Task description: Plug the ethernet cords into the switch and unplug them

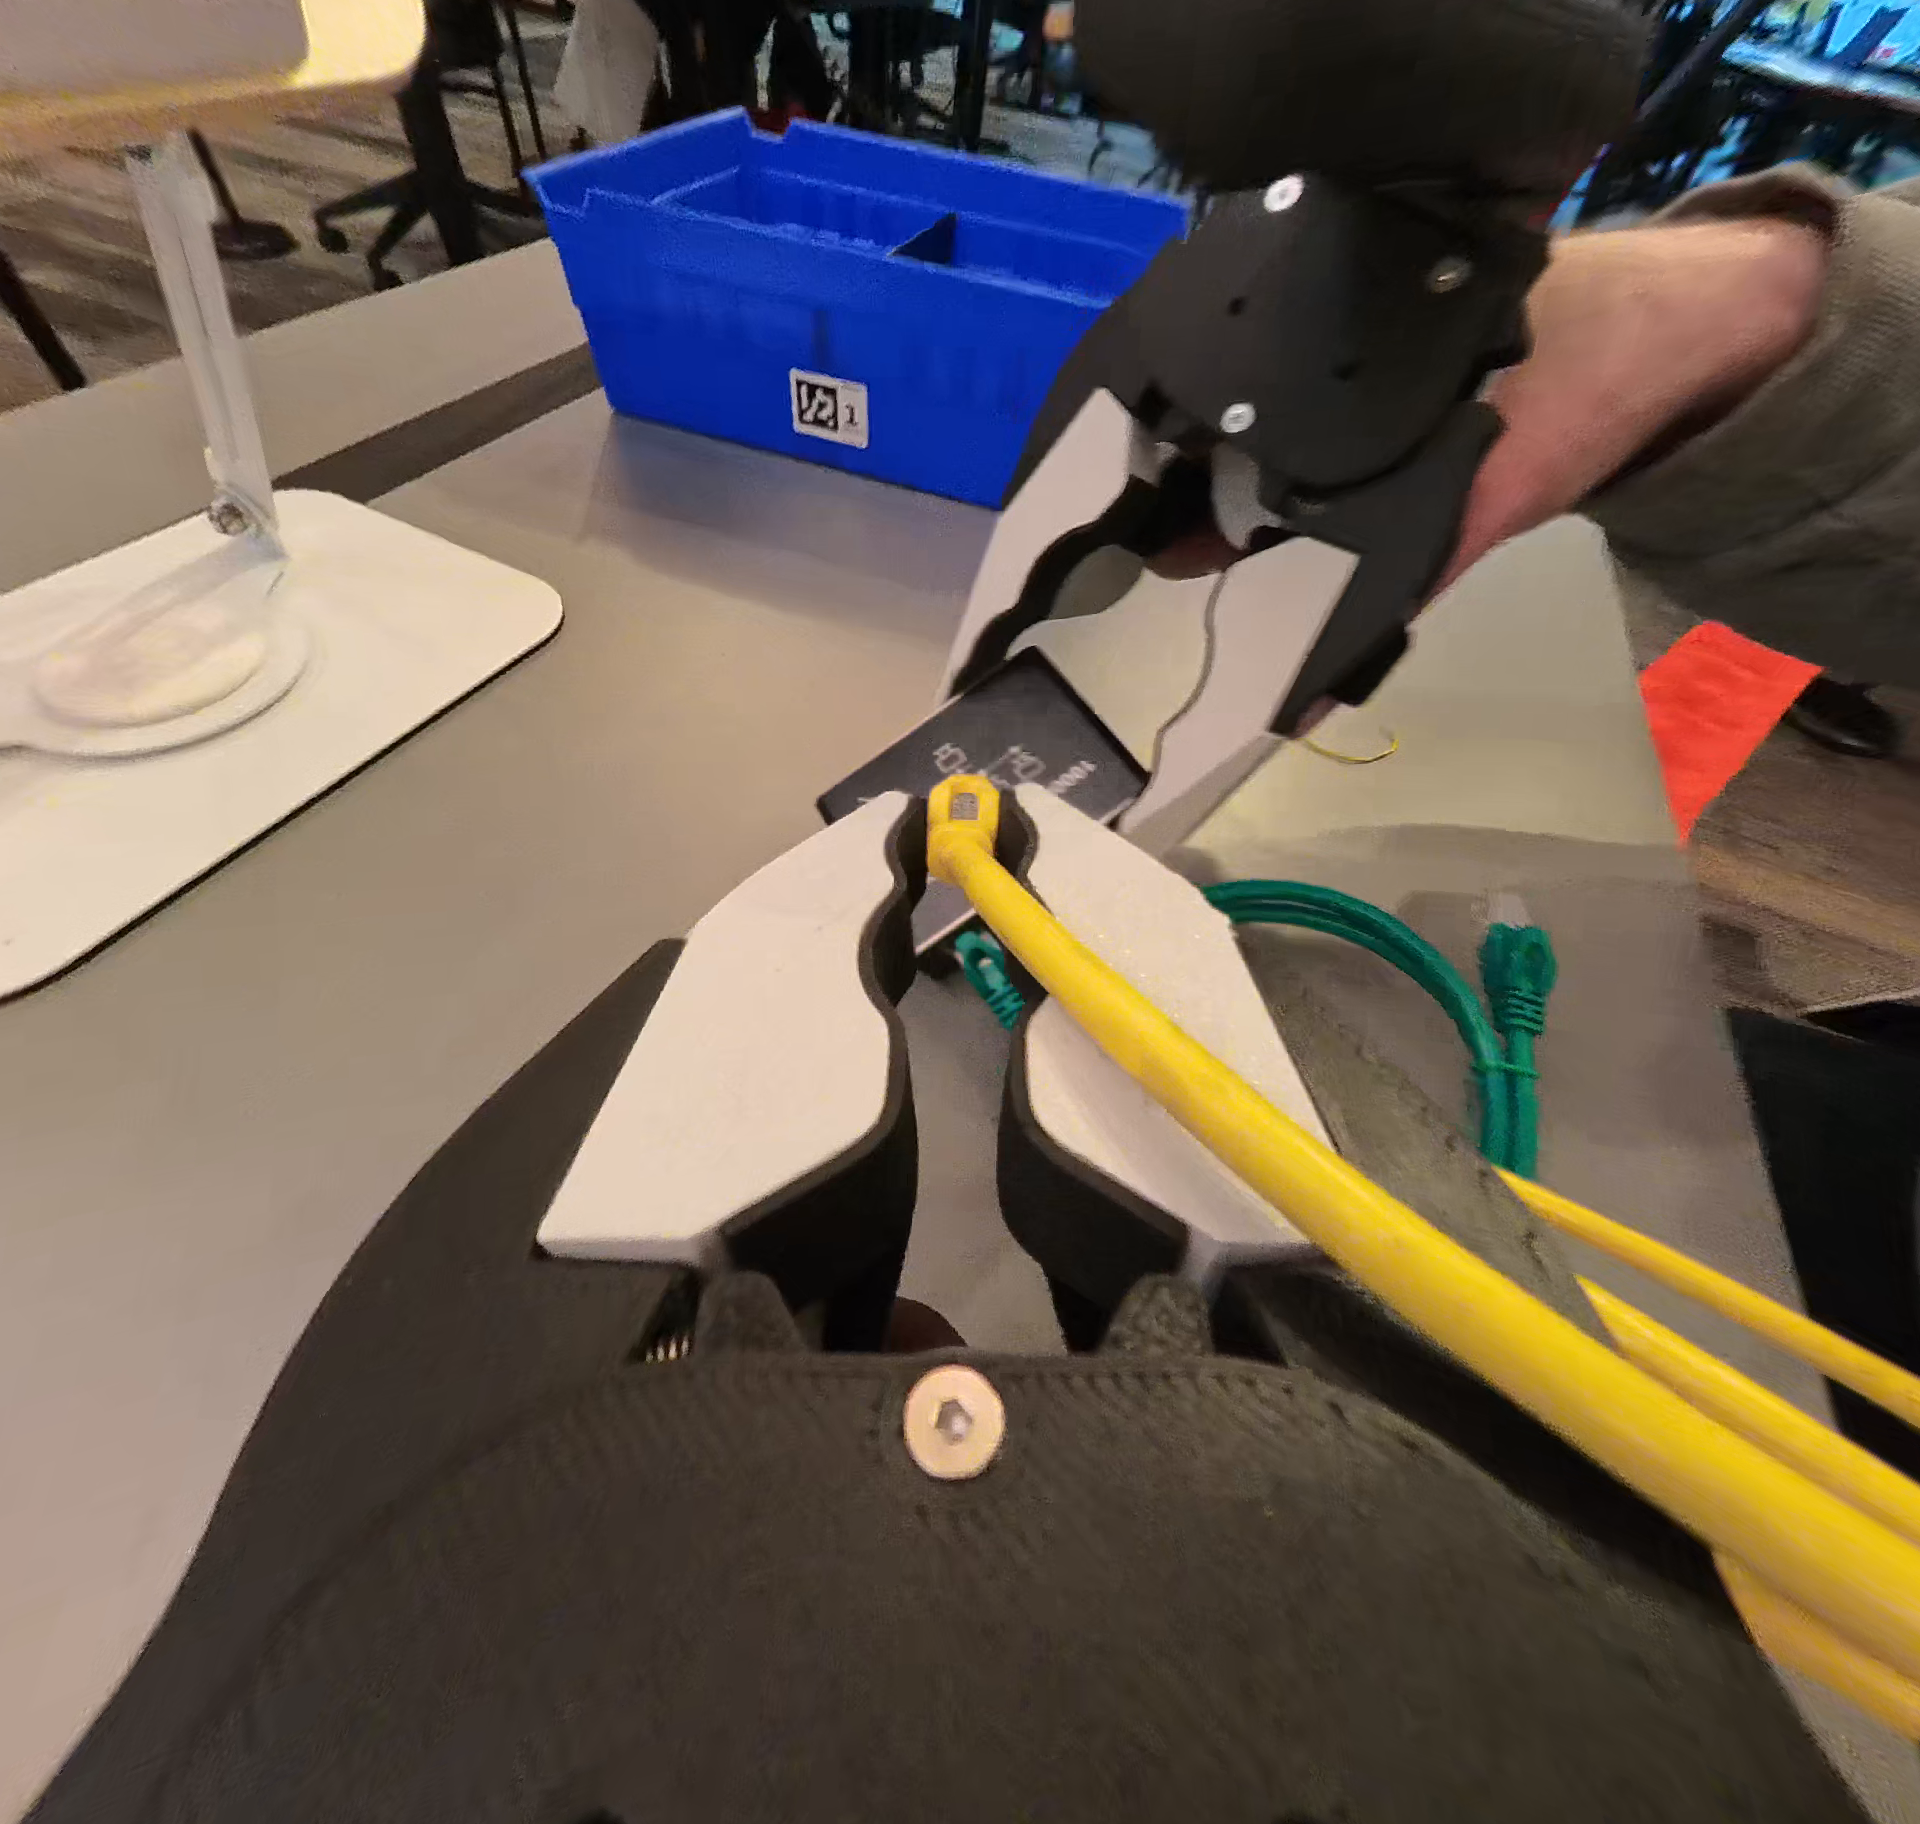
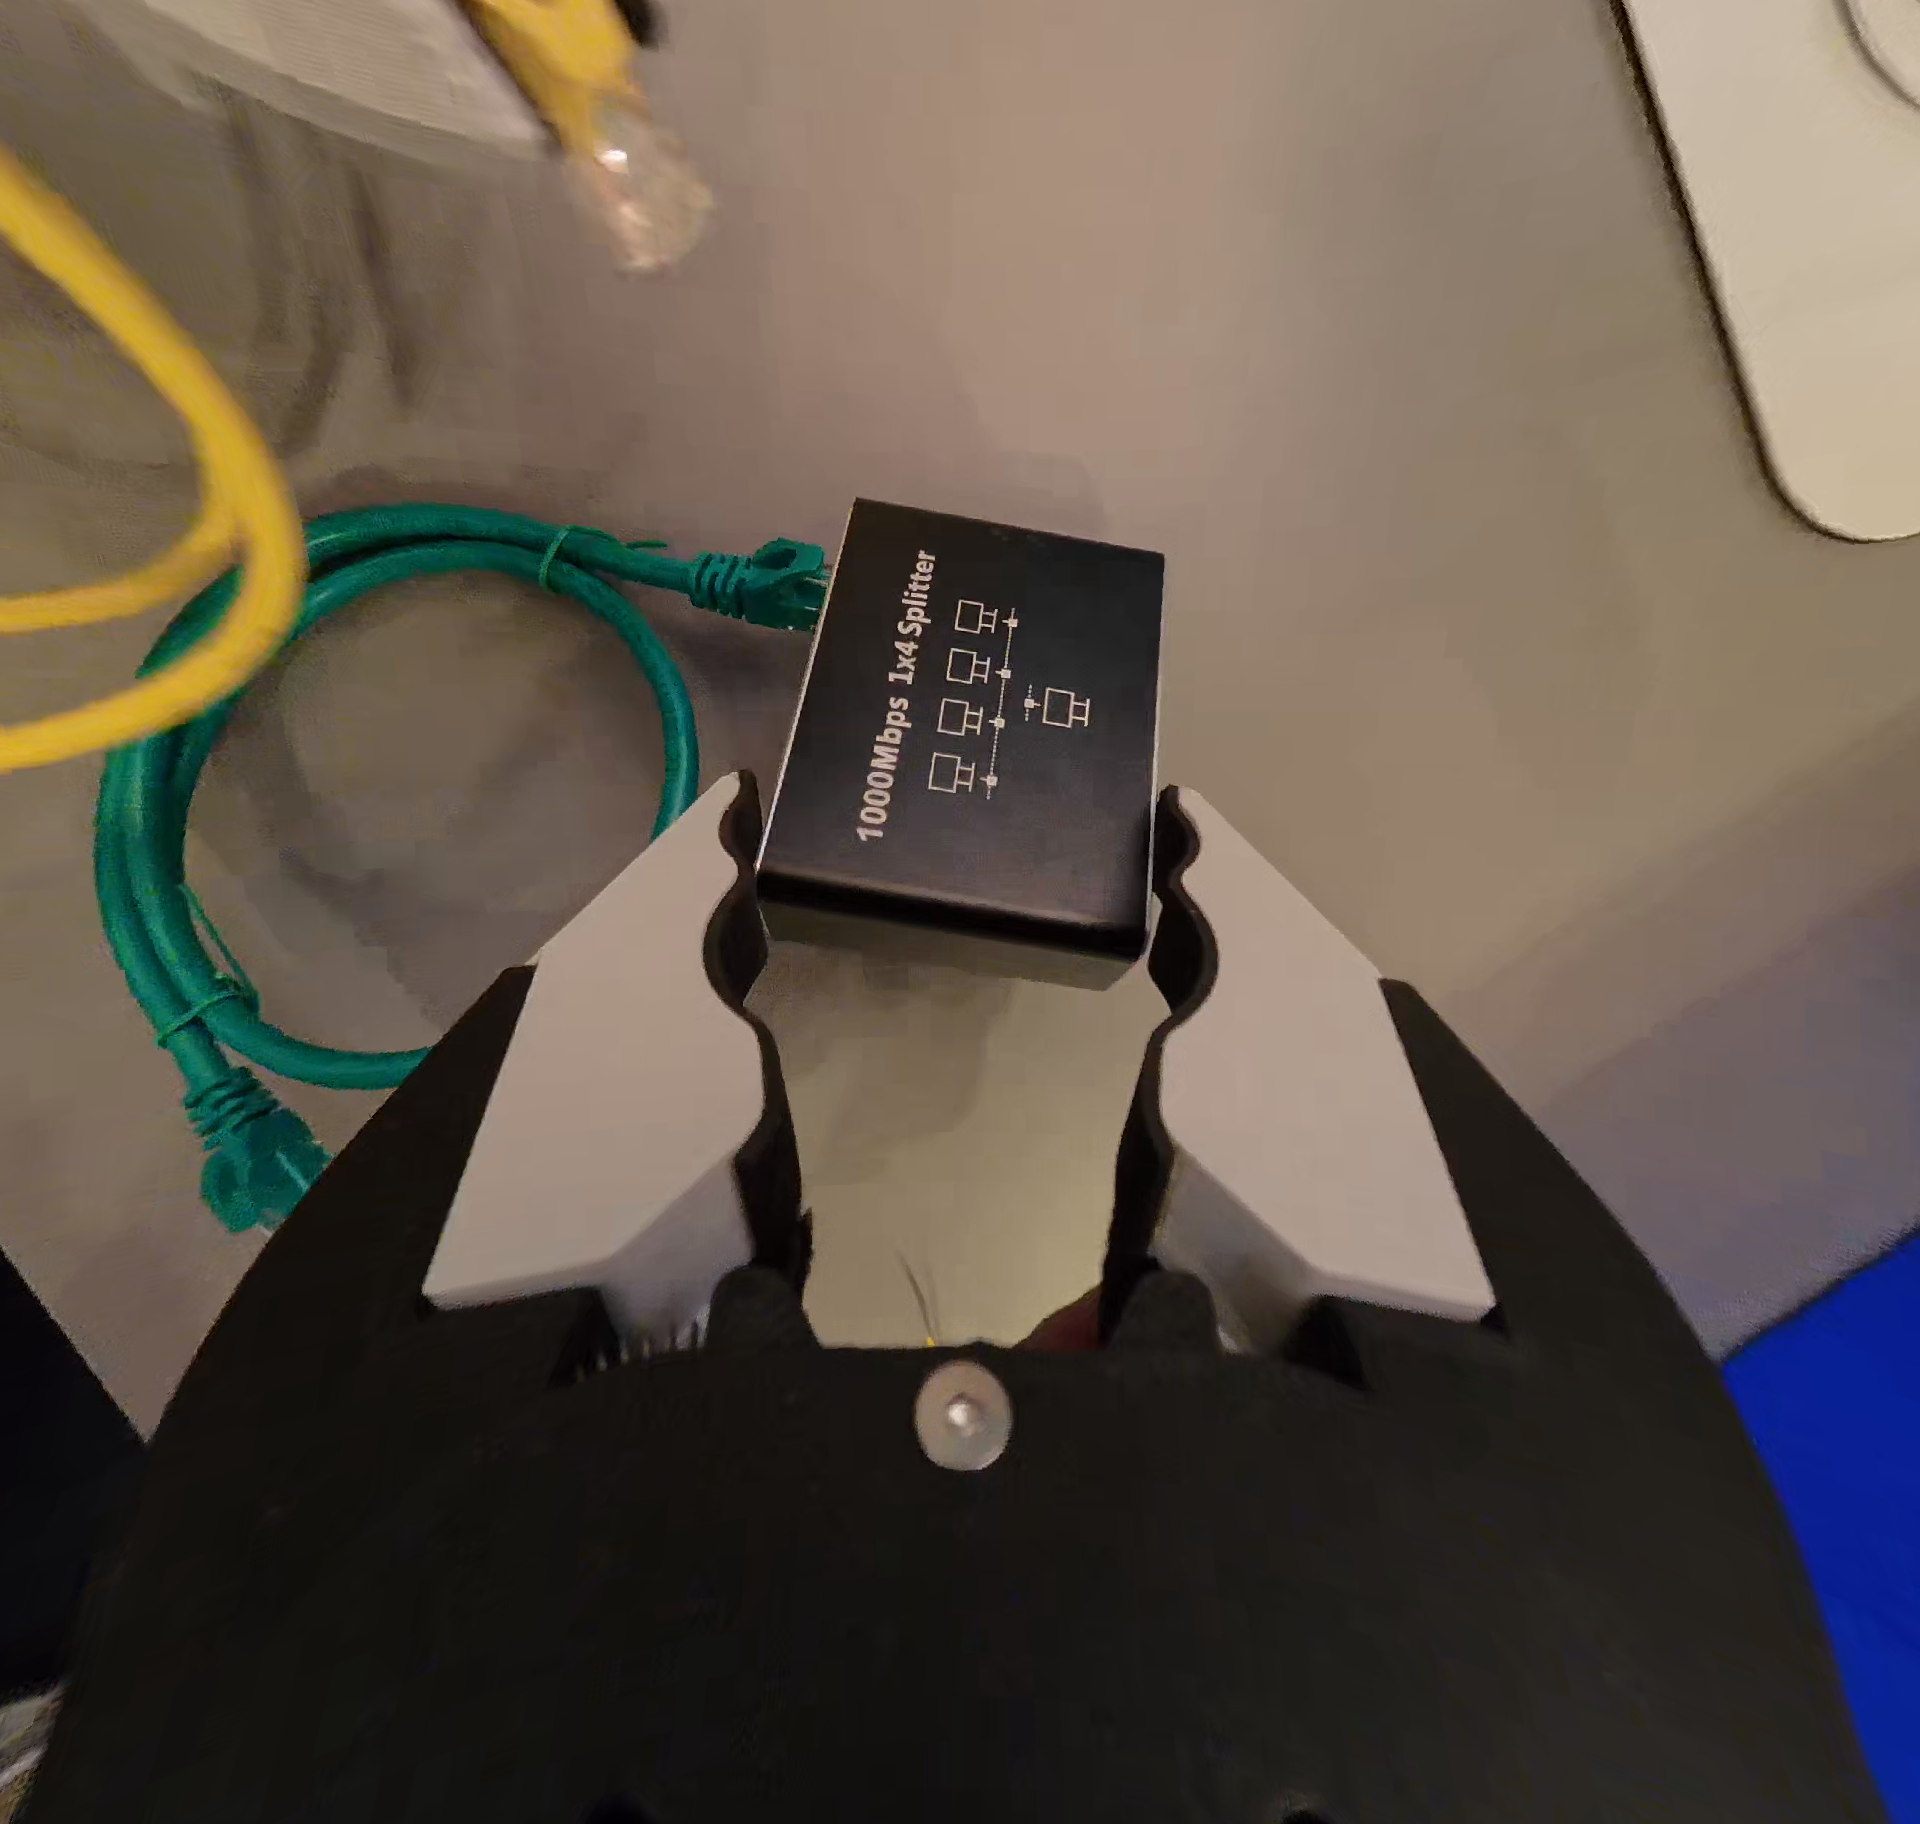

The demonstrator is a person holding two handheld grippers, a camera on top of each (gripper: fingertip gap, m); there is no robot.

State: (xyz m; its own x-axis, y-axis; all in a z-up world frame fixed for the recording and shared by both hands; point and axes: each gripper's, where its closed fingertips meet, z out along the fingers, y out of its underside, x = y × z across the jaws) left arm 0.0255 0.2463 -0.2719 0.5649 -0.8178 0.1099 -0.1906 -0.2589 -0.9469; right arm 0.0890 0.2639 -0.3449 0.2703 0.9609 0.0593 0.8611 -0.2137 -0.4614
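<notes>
Yellow cable runs up between the fingers of your left gripper (image 1: 961,824), which is clenched on the yellow ethernet cord (image 1: 1195,1057) just behind its plug, holding that plug in the air close above the black switch (image 1: 997,746); the plug is not in any port. The clear tip of the yellow plug (image 2: 634,185) shows blurred in the right wrist view, well apart from the port side of the switch (image 2: 977,725). Your right gripper (image 2: 951,839) is grasping the switch by its near end, one finger on each side, with the switch resting on the grey table (image 2: 1403,424). The green ethernet cord (image 2: 416,569) lies coiled on the table beside the switch, one plug seated in a port on its side and the other plug lying free. A blue bin (image 1: 831,309) stands farther back on the table, and a white stand base (image 1: 260,694) sits off to the left.
</notes>
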